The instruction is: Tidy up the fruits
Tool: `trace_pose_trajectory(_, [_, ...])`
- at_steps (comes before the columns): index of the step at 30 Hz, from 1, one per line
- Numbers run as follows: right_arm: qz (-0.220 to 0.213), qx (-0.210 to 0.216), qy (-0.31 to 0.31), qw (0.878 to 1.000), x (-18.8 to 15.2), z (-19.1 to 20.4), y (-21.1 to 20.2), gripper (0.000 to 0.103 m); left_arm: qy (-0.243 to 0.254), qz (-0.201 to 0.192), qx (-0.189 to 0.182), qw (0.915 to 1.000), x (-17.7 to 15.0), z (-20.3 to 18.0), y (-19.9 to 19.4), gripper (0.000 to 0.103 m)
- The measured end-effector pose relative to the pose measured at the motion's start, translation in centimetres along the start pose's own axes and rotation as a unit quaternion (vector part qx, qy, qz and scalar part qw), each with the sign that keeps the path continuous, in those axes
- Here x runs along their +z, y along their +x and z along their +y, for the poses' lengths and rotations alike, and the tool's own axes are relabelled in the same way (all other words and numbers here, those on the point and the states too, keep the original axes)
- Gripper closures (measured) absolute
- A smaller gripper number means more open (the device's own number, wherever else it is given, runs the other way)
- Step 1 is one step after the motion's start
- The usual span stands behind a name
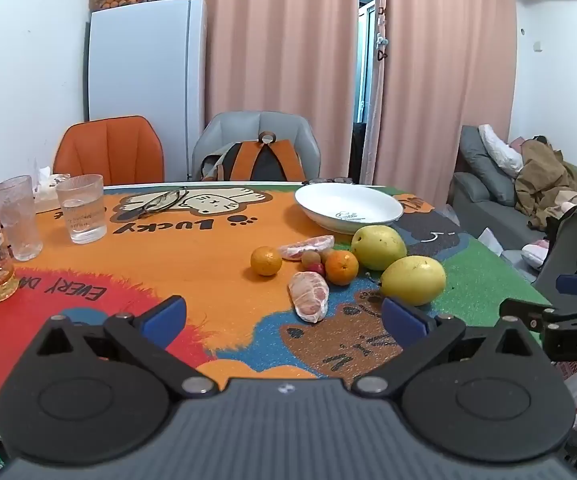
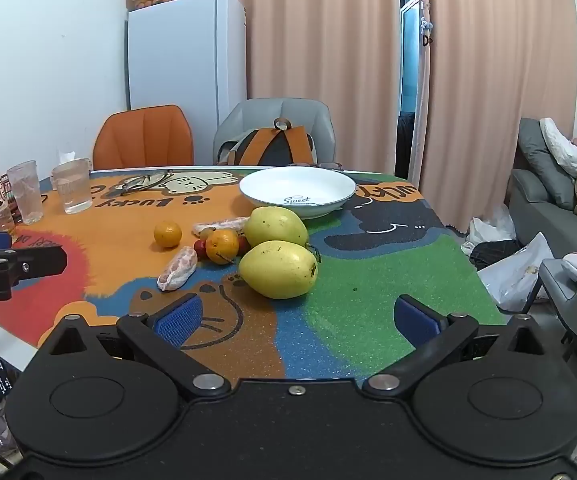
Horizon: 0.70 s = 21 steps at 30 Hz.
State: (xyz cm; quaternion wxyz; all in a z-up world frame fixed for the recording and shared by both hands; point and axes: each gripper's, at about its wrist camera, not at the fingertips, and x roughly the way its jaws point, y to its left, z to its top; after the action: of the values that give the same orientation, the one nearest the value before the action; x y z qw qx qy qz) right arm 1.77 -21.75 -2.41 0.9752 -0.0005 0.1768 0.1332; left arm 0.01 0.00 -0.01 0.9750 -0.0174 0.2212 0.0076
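Nearest, both the left gripper [image 1: 284, 320] and the right gripper [image 2: 296, 318] hover over the mat's near edge, jaws spread wide and holding nothing. Just beyond, toward the mat's [image 2: 368, 300] middle, the fruits lie loose: two yellow pears [image 2: 276, 274], two oranges [image 2: 221, 246], peeled citrus segments [image 1: 308, 296] and small red fruit. By my judgement nothing is sorted yet: the white plate [image 2: 256, 188] marked "Sweet" near the far edge sits empty, and the mat reads "LUCKY".

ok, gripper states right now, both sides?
Left gripper: jaws open, holding nothing.
Right gripper: jaws open, holding nothing.
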Motion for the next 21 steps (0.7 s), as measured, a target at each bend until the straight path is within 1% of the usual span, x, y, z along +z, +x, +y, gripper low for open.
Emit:
trace_pose_trajectory(2, [-0.001,-0.001,0.001,1.0,0.02,0.01,-0.03,0.0,0.001,0.002,0.002,1.0,-0.04,0.05,-0.05,0.0])
trace_pose_trajectory(3, [-0.002,-0.002,-0.001,1.0,0.03,0.04,-0.05,0.0,0.001,0.01,0.003,0.9999,0.01,0.02,0.09,0.0])
trace_pose_trajectory(11, [-0.005,-0.005,-0.004,1.0,0.07,0.13,-0.1,0.0,0.005,0.0,0.003,1.0,-0.56,-0.19,0.1,0.0])
trace_pose_trajectory(14, [-0.004,-0.005,-0.004,1.0,-0.02,0.0,0.05,0.0,0.001,0.003,0.002,1.0,0.13,-0.07,-0.01,0.0])
trace_pose_trajectory(21, [-0.004,-0.003,-0.003,1.0,0.35,-0.05,-0.07,0.0,0.002,0.003,0.003,1.0,0.21,-0.24,-0.11,0.0])
